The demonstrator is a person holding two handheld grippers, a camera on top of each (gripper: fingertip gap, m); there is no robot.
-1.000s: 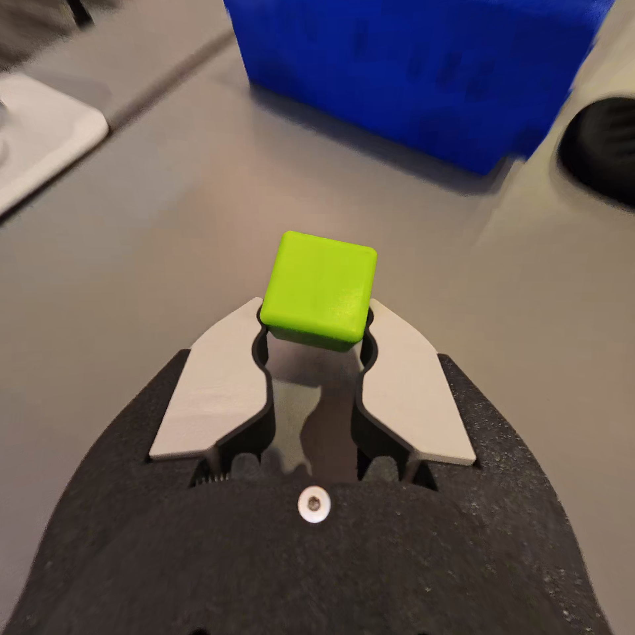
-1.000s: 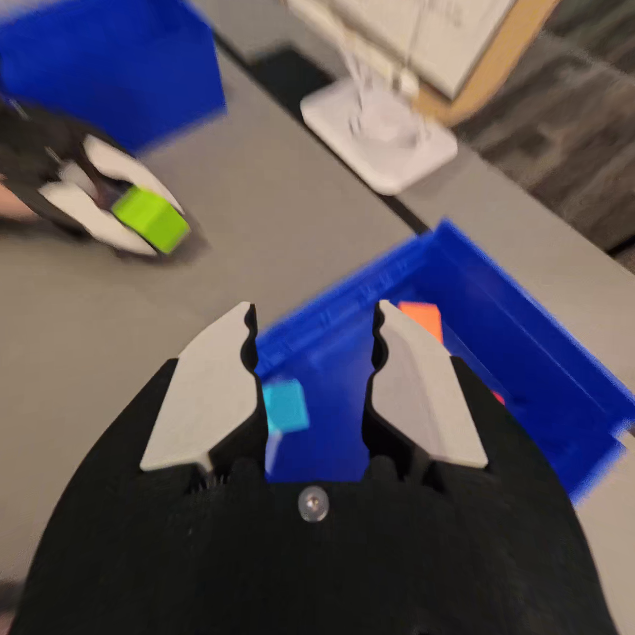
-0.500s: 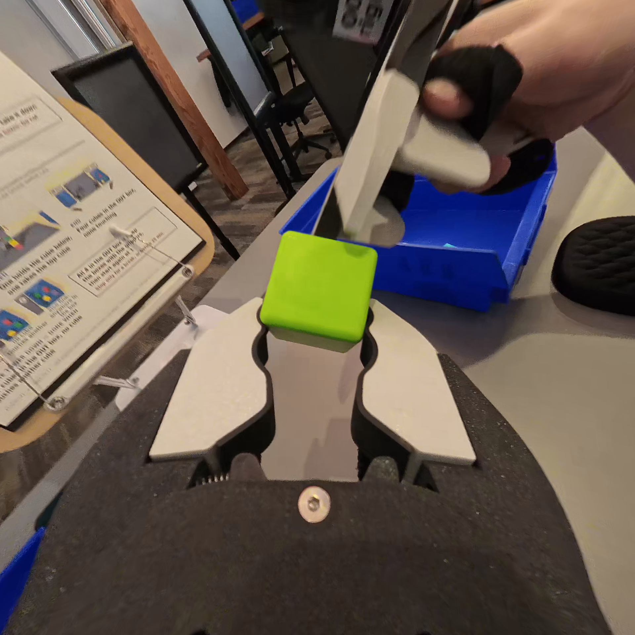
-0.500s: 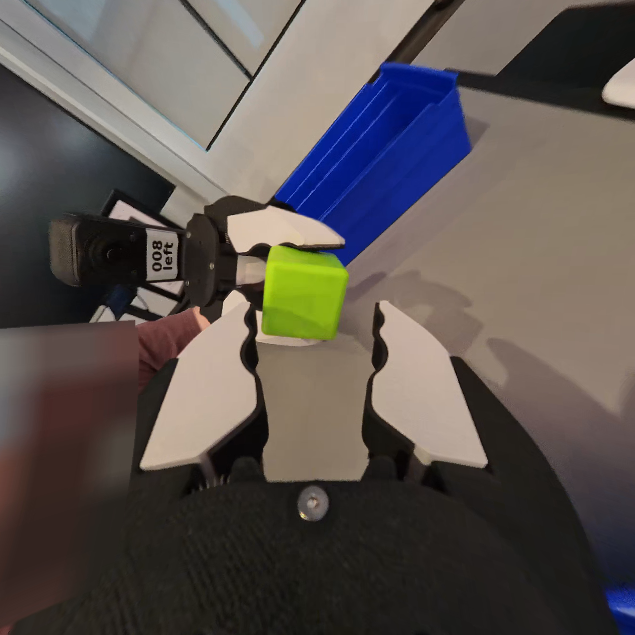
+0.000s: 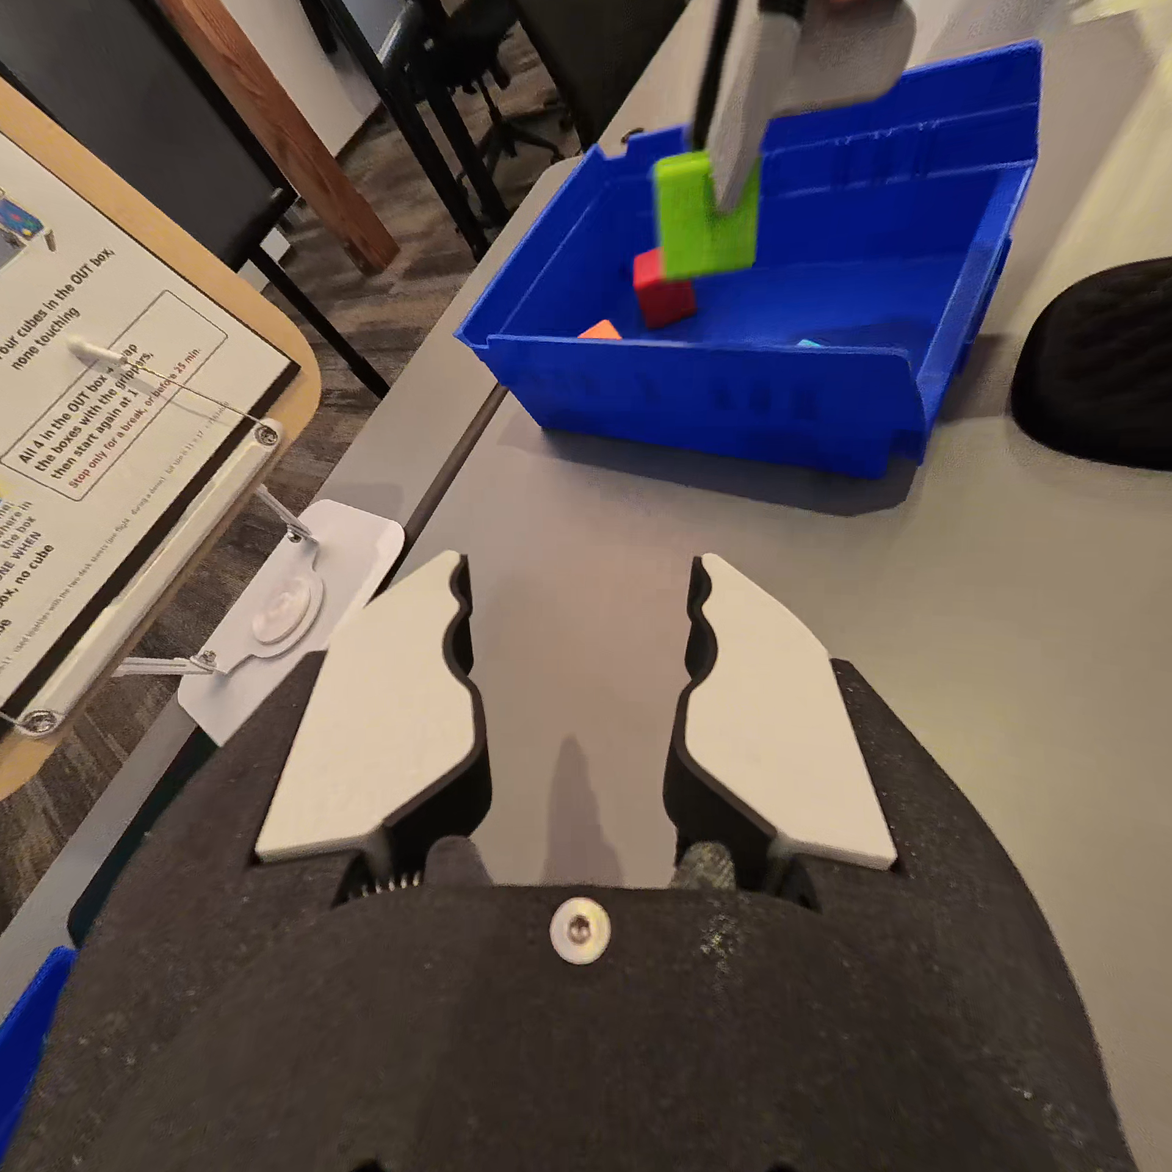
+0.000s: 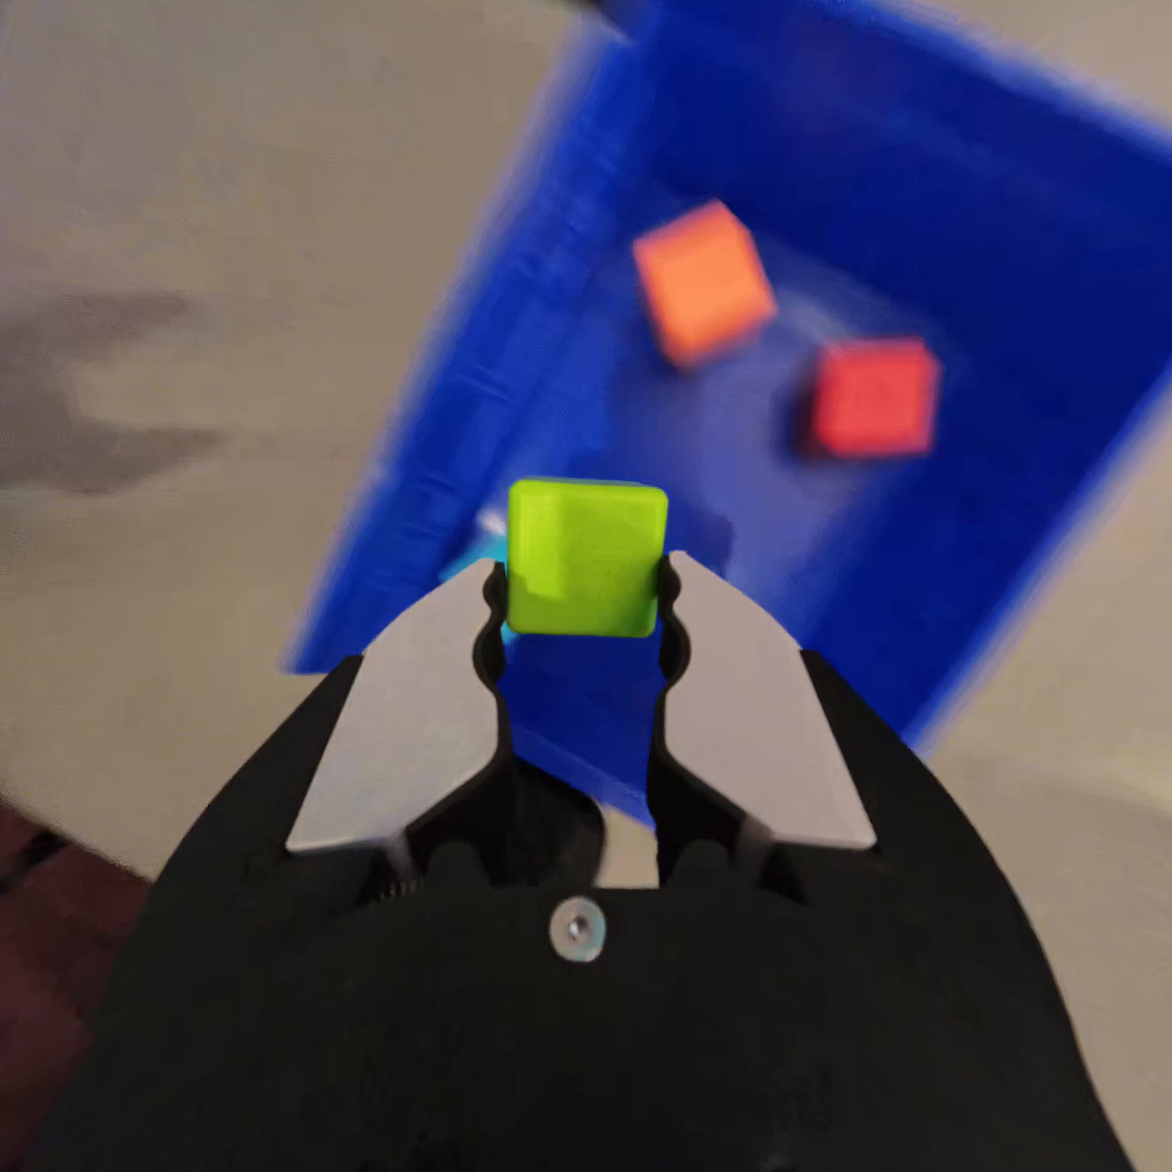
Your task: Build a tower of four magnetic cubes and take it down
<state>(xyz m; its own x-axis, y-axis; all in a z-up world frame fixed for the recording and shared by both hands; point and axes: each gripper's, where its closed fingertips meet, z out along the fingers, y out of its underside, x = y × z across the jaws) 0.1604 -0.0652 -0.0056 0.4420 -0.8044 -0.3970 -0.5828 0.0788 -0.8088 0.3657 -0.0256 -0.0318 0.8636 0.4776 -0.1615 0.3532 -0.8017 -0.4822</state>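
Grey table (image 5: 793, 571) is lying under two claws, with a blue bin (image 5: 729, 399) ahead of them.

Left gripper (image 5: 578, 586) is hovering with its jaws spread wide and nothing between them; beyond it, the right gripper (image 6: 583, 564) is pinching the green cube (image 6: 586, 558) at its fingertips above the bin, where an orange cube (image 6: 701, 282) and a red cube (image 6: 872, 396) are sitting farther ahead.

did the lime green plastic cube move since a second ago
Yes. The lime green plastic cube has left the left hand-held gripper, now open and empty, and hangs over the blue plastic bin in the right hand-held gripper.
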